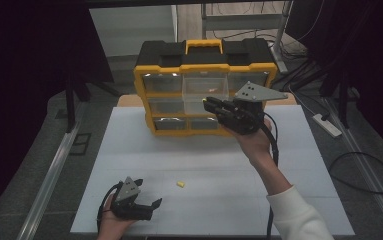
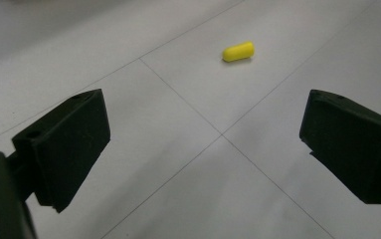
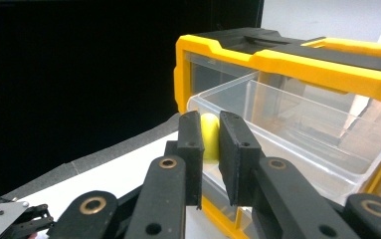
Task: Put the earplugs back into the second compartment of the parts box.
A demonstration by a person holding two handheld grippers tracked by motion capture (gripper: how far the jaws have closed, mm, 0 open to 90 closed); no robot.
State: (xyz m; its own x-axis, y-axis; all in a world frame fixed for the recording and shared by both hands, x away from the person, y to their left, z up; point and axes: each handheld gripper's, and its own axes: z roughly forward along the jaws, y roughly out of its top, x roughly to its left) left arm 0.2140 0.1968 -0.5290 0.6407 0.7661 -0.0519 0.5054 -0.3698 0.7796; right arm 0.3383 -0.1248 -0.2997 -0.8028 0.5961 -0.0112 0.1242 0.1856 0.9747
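The right gripper (image 3: pixel 210 144) is clenched on a small yellow capsule-shaped piece (image 3: pixel 209 134), pinched across its middle between the two black jaws, and it hangs just beside the front lip of a clear drawer (image 3: pixel 297 129) pulled out of the yellow-and-black organiser (image 1: pixel 204 75) at the far end of the white table (image 1: pixel 279 200). In the high view the right gripper (image 1: pixel 211 105) sits at the open drawer (image 1: pixel 205 86) of the top row, so the held piece looks ready to be dropped in, though whether it is over the cavity or short of the rim I cannot tell. A second yellow piece (image 1: pixel 180 184) lies loose on the table, well apart from the organiser; the left gripper (image 1: pixel 148 204) rests near it with jaws spread wide and nothing between them, and in its own view that piece (image 2: pixel 238 51) lies ahead of the left gripper (image 2: pixel 205 149). Judging by its look, the piece is light, rounded and smooth (possibly soft foam, though that is a guess), so it could roll or squirt out sideways; a grip across the short waist, centred on the pads, seems safest.
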